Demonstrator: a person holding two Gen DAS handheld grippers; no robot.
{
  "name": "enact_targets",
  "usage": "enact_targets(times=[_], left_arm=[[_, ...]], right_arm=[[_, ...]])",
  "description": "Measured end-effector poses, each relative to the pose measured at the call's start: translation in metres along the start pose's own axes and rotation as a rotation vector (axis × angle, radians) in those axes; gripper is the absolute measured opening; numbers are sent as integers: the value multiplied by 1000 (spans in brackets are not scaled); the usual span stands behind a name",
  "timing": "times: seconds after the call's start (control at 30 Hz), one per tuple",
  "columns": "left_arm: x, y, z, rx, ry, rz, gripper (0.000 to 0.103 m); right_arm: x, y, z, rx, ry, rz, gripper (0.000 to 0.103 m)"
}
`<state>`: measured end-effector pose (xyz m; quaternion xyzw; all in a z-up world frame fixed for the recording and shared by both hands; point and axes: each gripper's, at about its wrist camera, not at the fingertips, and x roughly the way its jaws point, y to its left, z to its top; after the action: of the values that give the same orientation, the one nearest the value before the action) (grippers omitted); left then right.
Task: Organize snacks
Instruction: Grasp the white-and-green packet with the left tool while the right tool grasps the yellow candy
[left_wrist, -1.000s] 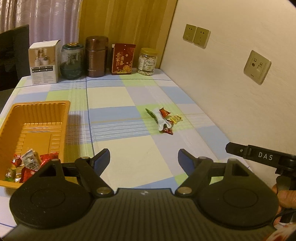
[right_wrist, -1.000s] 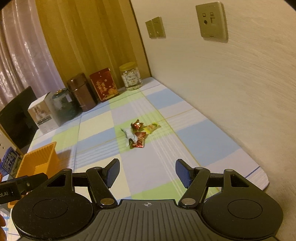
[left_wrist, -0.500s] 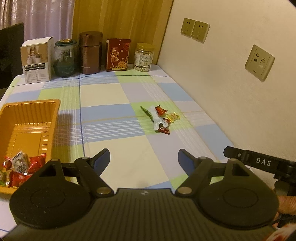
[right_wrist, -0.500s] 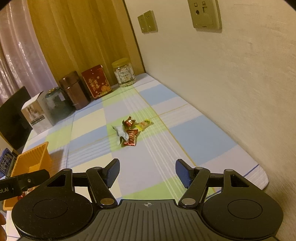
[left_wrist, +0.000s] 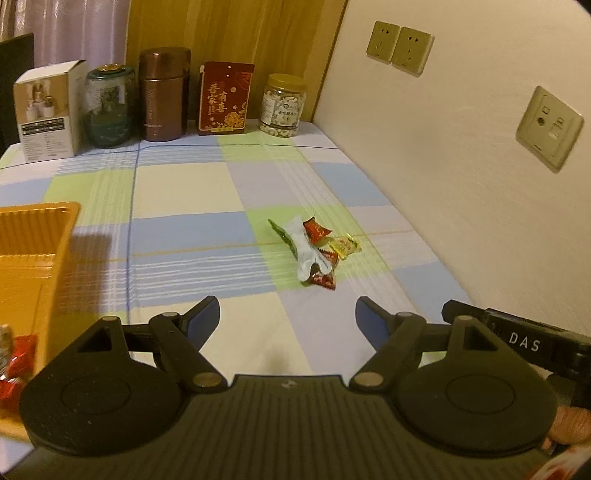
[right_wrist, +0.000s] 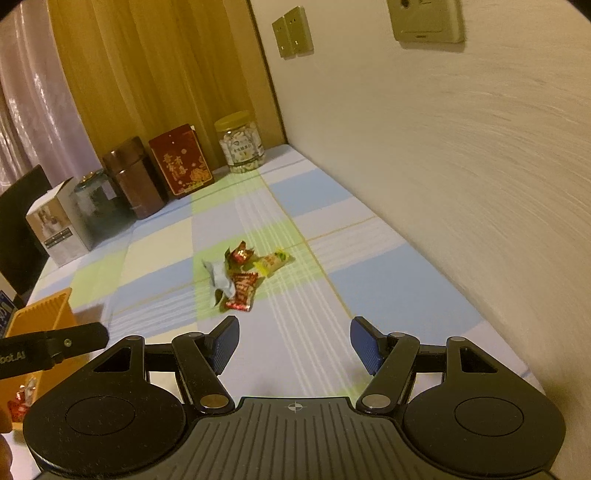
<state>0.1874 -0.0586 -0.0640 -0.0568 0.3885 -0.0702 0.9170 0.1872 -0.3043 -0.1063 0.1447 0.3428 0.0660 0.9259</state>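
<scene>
Left wrist view: our left gripper (left_wrist: 287, 320) and right gripper (right_wrist: 294, 344) both hang with fingers spread wide, holding and touching nothing.

We see the loose snack pile (left_wrist: 314, 248) on the checked tablecloth (left_wrist: 184, 192) ahead of both tools, near the wall, well apart from the orange tray (left_wrist: 33, 254). Its white packet (left_wrist: 306, 251) lies with its long axis running away from us. Only our left view shows the tray's inside, with red wrappers (left_wrist: 16, 363) in its near corner; our right view shows just the tray's end (right_wrist: 40, 314).

Left tongs (left_wrist: 287, 318) and right tongs (right_wrist: 294, 341) both gape wide, side by side, holding nothing
</scene>
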Motion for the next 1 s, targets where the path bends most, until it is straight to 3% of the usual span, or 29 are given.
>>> enact_targets(times=[0.47, 1.0], left_arm=[[89, -6, 30, -33, 12, -27, 74], [172, -5, 41, -46, 56, -30, 53]], right_arm=[[76, -18, 23, -28, 11, 31, 66], [134, -28, 27, -39, 36, 22, 65]])
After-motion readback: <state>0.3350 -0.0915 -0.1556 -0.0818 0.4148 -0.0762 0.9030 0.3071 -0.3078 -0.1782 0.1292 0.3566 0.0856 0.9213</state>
